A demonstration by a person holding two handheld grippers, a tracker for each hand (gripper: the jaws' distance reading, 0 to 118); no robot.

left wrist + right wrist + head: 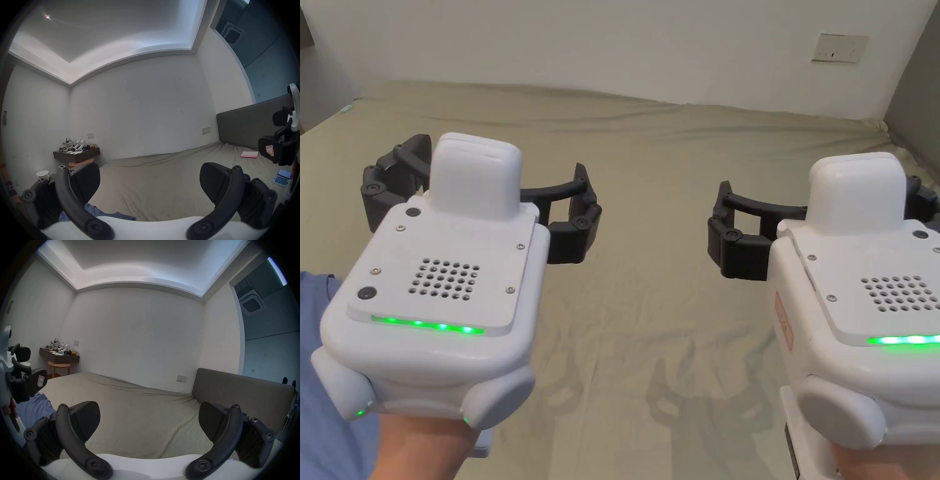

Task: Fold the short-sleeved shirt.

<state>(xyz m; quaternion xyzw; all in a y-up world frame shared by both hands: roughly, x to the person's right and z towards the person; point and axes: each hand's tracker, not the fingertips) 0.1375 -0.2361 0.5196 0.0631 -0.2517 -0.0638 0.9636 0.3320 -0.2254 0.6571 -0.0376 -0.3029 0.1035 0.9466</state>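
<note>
The blue short-sleeved shirt (319, 387) lies rumpled on the olive bed sheet (650, 187) at the near left, mostly hidden under my left hand. My left gripper (478, 209) hovers above its right edge, jaws wide apart and empty. My right gripper (831, 219) hovers over bare sheet farther right, also open and empty. In the left gripper view a strip of the shirt (105, 214) shows just below the open left gripper (150, 183). In the right gripper view the shirt (35, 405) lies left of the open right gripper (148, 418), beneath the left gripper (29, 382).
A grey headboard (243, 126) closes the bed's right end and a white wall runs along its far side. Two phones (282, 177) and a pink-edged booklet (249, 154) lie near the headboard. A cluttered wall shelf (76, 152) and a round wooden stool (59, 368) stand beyond the bed's left end.
</note>
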